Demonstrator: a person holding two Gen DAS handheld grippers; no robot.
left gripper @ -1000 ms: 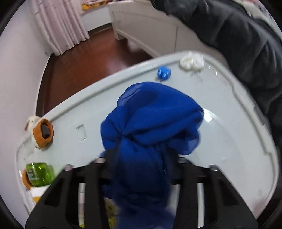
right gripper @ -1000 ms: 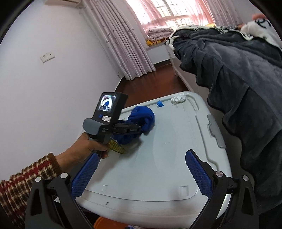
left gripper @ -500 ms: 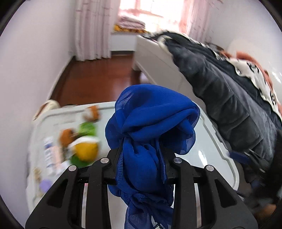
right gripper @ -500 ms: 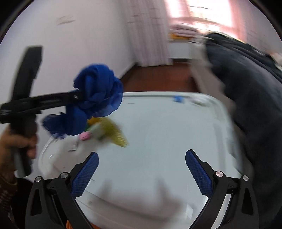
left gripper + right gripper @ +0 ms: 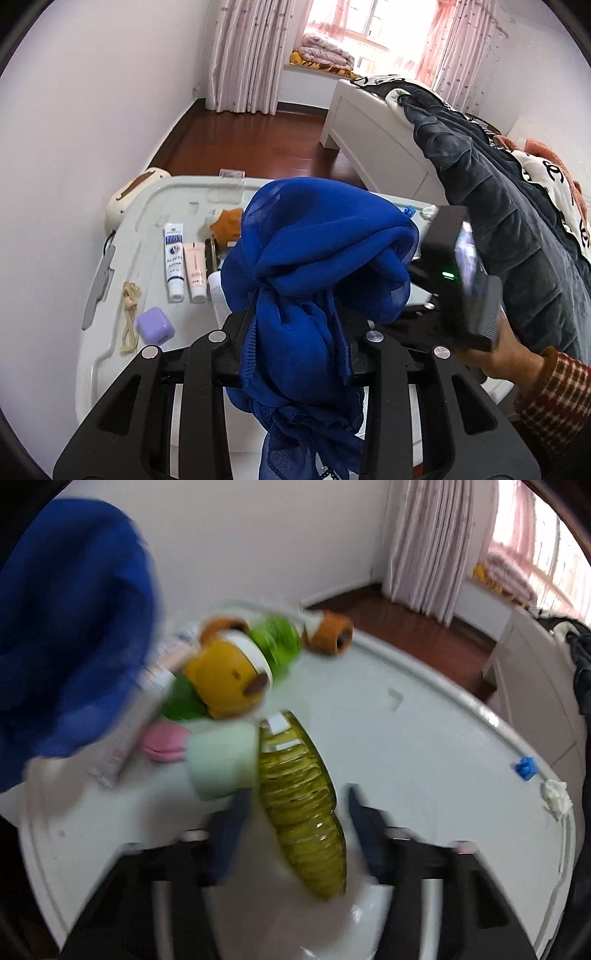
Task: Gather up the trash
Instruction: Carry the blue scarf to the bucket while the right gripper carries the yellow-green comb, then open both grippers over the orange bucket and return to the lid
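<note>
Cloth fills my left jaws (image 5: 295, 332) — a bunched blue scarf (image 5: 317, 258), pinched tight and held above the white tabletop (image 5: 110, 332). My right jaws (image 5: 295, 819) have just been closing around a ribbed yellow-green bottle (image 5: 303, 812) lying on that tabletop — blur hides whether the pads touch it. Toys, tubes beyond.
</note>
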